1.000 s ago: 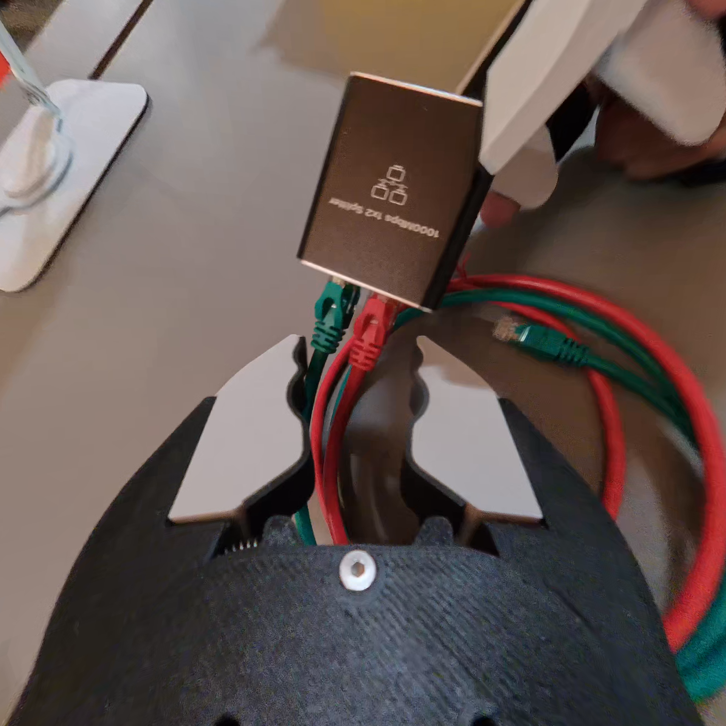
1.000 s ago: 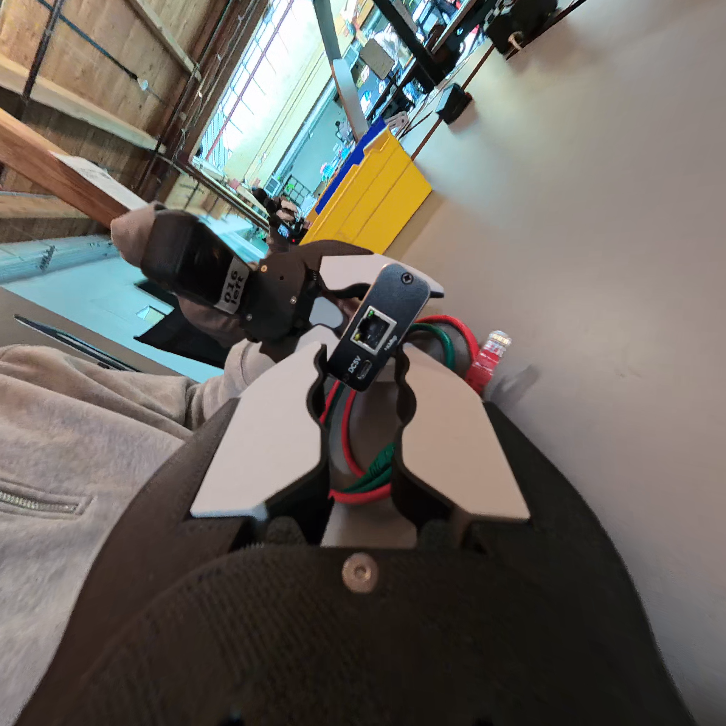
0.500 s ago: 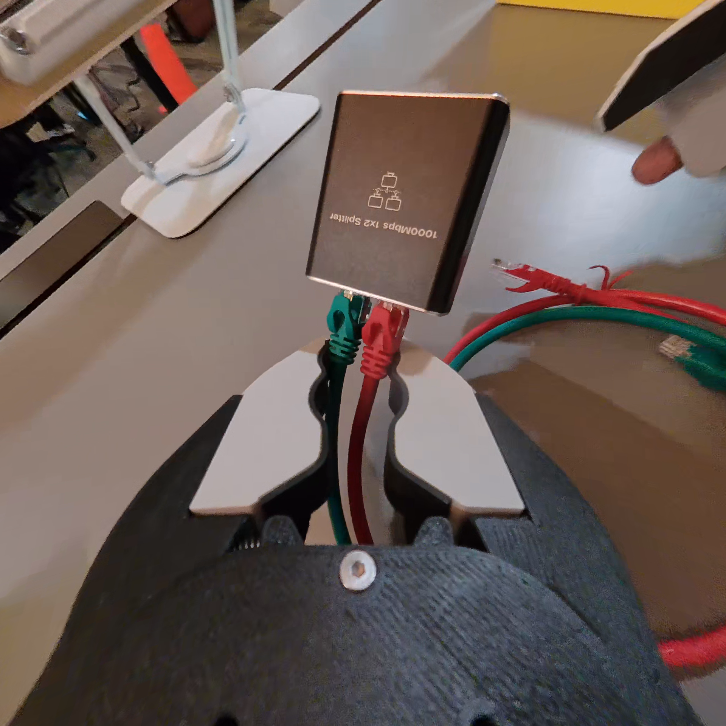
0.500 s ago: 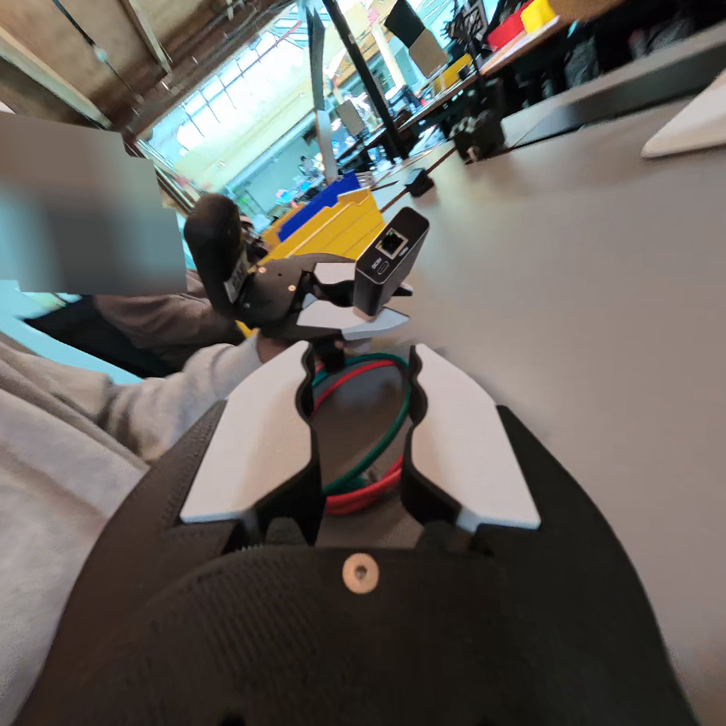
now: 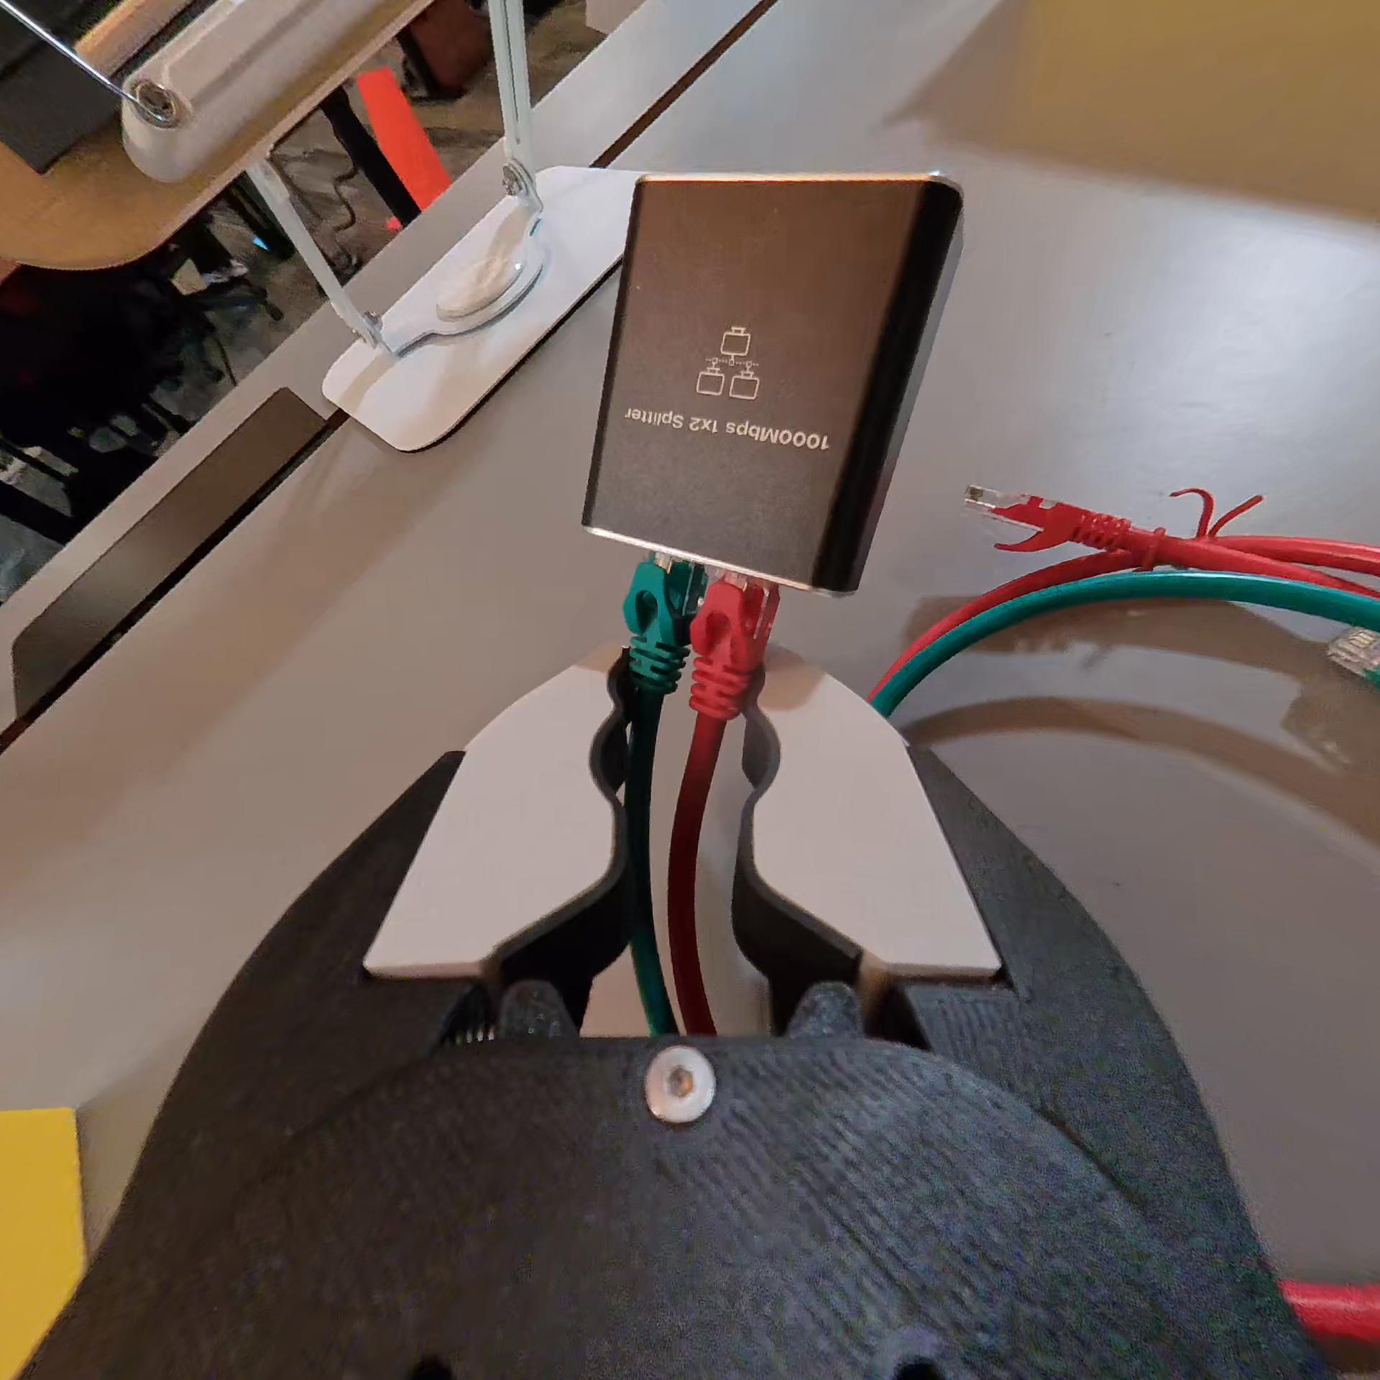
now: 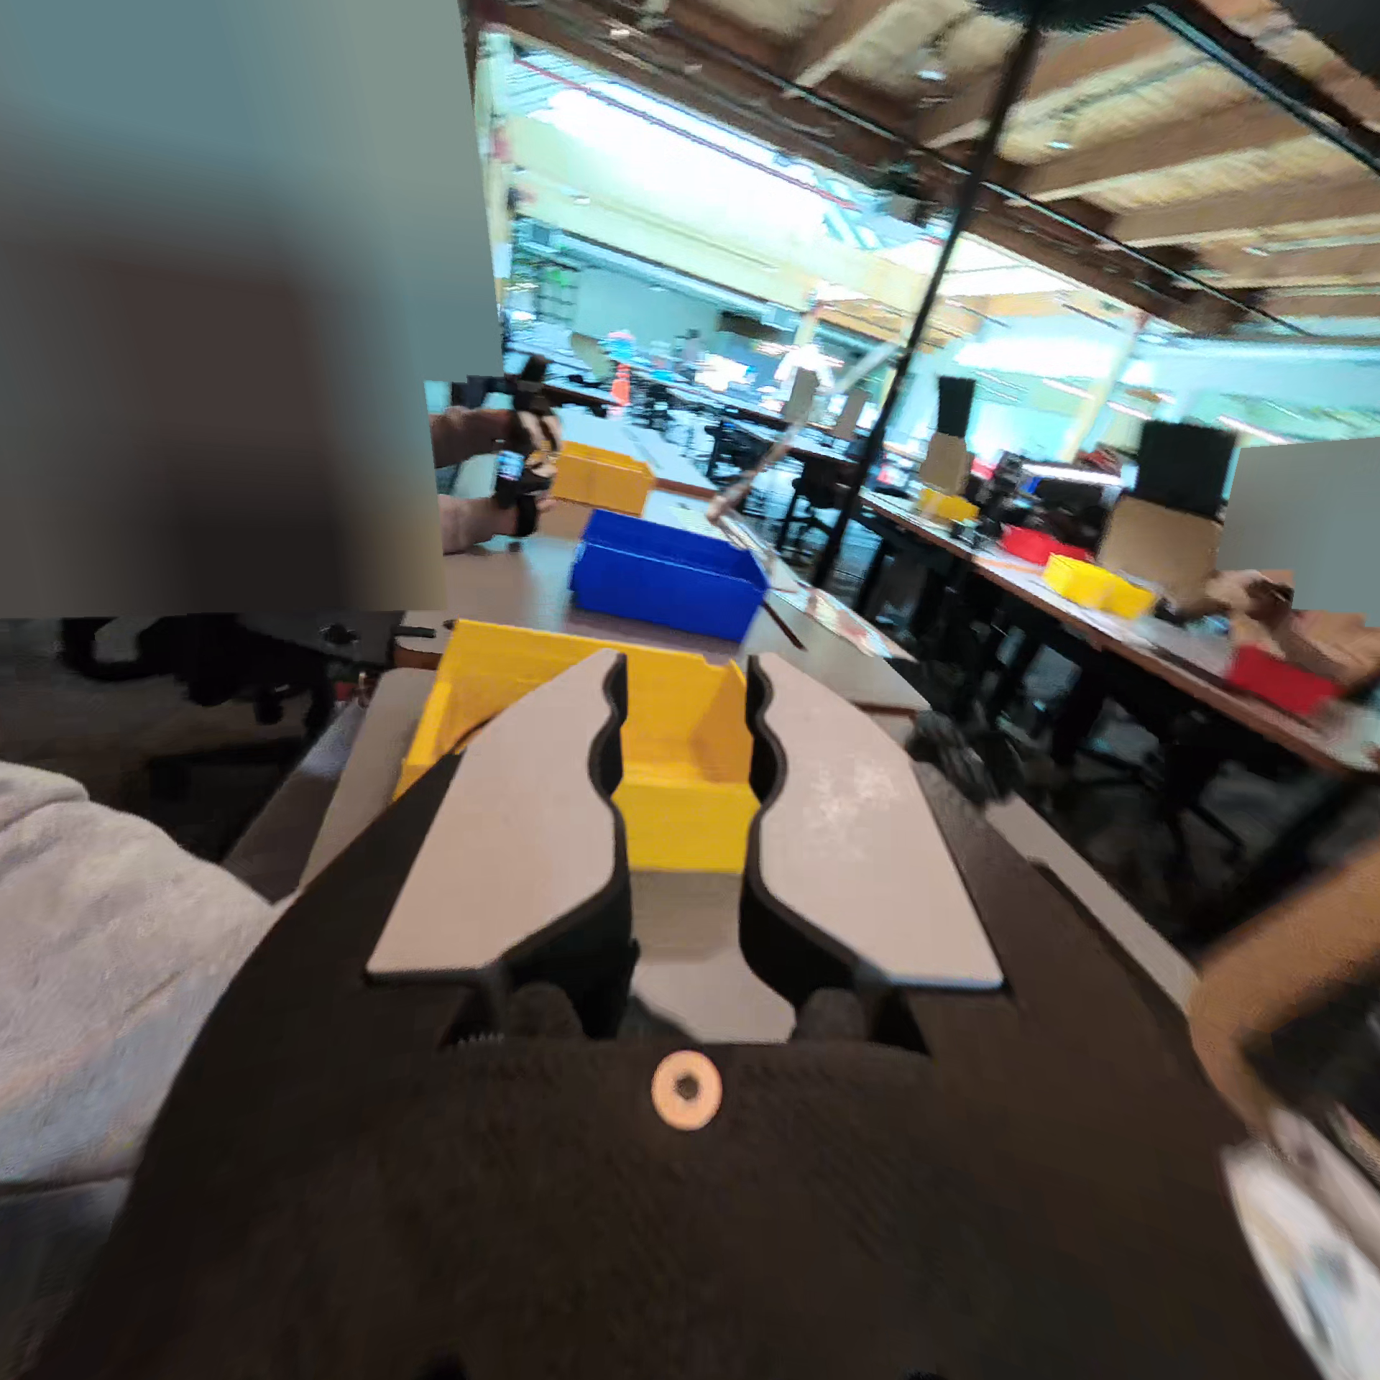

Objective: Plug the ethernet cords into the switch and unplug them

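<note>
The left claw [image 5: 687,691] is closed around a green cord [image 5: 644,806] and a red cord [image 5: 691,806], both plugged into the dark switch [image 5: 762,373] held just above its tips, off the desk [image 5: 261,709]. The right claw [image 6: 683,672] is slightly open and empty, with a yellow bin [image 6: 683,806] beyond.

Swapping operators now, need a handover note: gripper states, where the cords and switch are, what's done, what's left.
Left gripper: shut on the green cord and red cord just below their plugs; the switch hangs off those plugs, lifted above the table.
Right gripper: open, empty, pointed away at a yellow bin.
Free ends: red plug and green plug lie loose on the table to the right.
Done: one end of each cord is plugged into the switch.
Left: unplug both, probably with the right gripper steadying the switch.
</note>
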